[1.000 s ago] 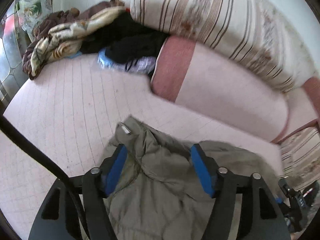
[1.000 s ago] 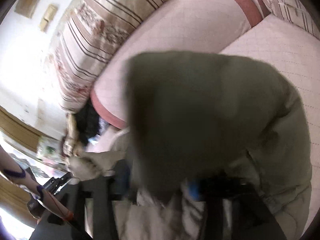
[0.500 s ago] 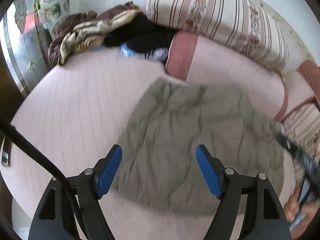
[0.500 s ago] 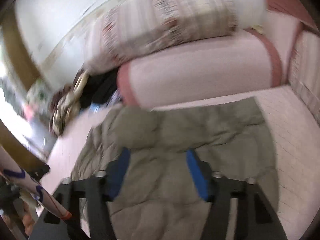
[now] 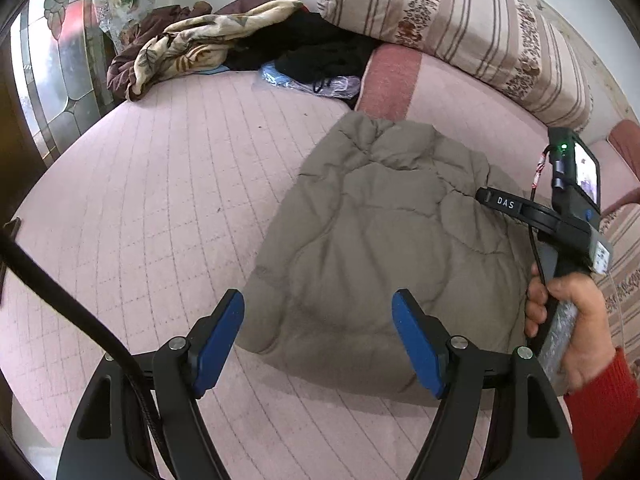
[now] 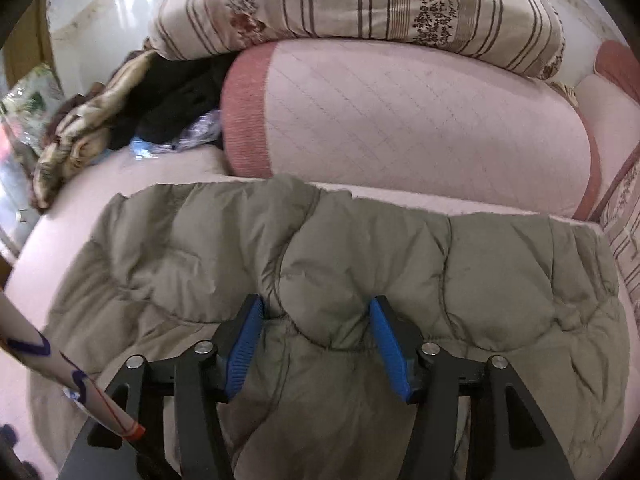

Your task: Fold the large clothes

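On the pink quilted bed (image 5: 140, 208), a puffy olive jacket (image 5: 380, 240) lies folded into a rough rectangle, its long axis running away from the person toward the pink bolster (image 6: 420, 120) and the striped pillow (image 6: 360, 4) stacked on it. The far edge of the jacket lies just short of the bolster.

The left hand-held gripper (image 5: 318, 334) hovers above the jacket's near left corner, released, its blue pads spread wide with nothing between them; most of the garment lies ahead of it and to its right. The right hand-held gripper (image 6: 316, 344) is the nearer of the two: it sits low over the middle of the jacket, fingers apart, with a padded bulge of fabric swelling up between them. Whether the pads merely touch that bulge or press it I cannot tell, but they are not closed on it.

A heap of other clothes (image 5: 240, 48) lies well apart at the bed's far left corner.
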`<act>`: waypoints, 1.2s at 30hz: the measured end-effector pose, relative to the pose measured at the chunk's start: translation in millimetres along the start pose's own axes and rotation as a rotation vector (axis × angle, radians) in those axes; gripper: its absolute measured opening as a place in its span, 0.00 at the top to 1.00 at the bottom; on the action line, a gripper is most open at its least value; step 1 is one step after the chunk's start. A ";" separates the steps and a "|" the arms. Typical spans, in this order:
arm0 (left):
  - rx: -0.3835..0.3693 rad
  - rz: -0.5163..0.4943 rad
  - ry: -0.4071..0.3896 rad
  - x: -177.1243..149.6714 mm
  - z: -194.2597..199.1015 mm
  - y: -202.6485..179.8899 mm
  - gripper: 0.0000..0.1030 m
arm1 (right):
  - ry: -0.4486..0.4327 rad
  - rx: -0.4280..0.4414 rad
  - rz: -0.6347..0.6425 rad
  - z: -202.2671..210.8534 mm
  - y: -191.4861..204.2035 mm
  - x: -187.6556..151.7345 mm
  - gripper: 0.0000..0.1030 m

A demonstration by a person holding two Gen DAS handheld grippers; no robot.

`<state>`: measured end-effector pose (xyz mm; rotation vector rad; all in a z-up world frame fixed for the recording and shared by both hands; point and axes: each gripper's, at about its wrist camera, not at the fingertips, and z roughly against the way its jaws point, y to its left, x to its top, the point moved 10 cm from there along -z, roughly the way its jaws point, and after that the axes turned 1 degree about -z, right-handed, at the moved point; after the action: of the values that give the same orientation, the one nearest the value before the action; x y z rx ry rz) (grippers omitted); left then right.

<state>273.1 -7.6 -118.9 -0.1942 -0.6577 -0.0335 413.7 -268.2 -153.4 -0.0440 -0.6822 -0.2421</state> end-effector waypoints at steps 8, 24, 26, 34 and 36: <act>-0.013 0.040 0.023 -2.1 -12.4 0.3 0.27 | -0.016 -0.002 -0.050 -24.9 -11.8 -0.7 0.24; 0.081 -0.021 0.005 -9.0 18.1 2.5 0.27 | 0.053 -0.140 -0.302 14.7 -192.5 -24.9 0.31; 0.107 -0.033 0.006 -8.7 18.7 6.4 0.27 | 0.073 -0.175 -0.342 18.1 -222.5 -38.4 0.41; 0.126 -0.037 0.026 -9.6 22.6 3.1 0.27 | -0.020 -0.154 -0.296 84.1 -214.1 -34.9 0.37; 0.137 -0.050 0.030 -2.5 20.5 0.5 0.27 | -0.048 -0.118 -0.286 102.1 -203.0 -40.0 0.34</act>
<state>258.7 -3.2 -104.7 -0.0452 -0.6328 -0.0391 272.7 -444.9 -107.2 -0.0648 -0.7205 -0.5572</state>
